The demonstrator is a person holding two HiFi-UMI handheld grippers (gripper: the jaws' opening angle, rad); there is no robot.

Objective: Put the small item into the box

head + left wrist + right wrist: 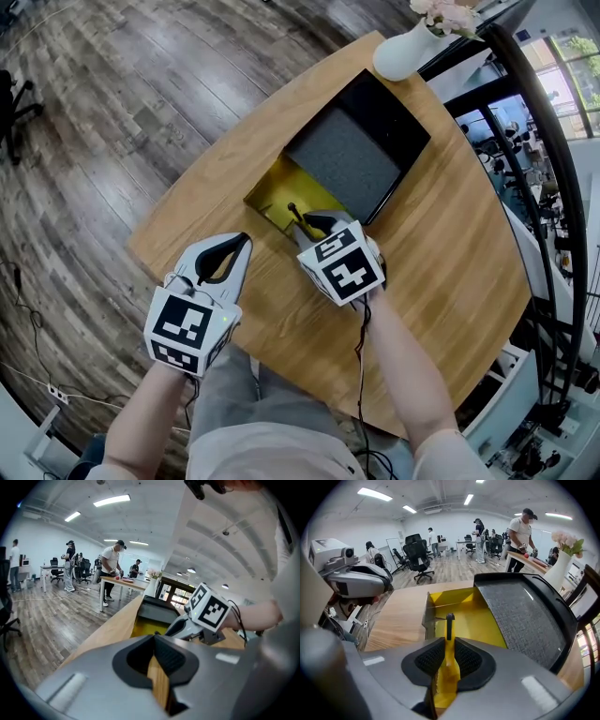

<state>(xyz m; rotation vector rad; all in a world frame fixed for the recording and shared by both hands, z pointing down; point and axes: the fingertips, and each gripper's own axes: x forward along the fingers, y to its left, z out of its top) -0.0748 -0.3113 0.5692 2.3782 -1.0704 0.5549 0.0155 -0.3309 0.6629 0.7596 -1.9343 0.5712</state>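
Right gripper (314, 223): jaws pinching small item (449, 625), slim and yellow with a dark tip, at near edge of box (267, 187), tip over its yellow interior. Box: open, on wooden table (450, 272); black lid (347, 159) with grey lining laid back on far side. Left gripper (239, 246): jaws pressed together, nothing between, over table left of box, near right gripper. White vase (403, 52) with pale flowers at far table edge, beyond lid.
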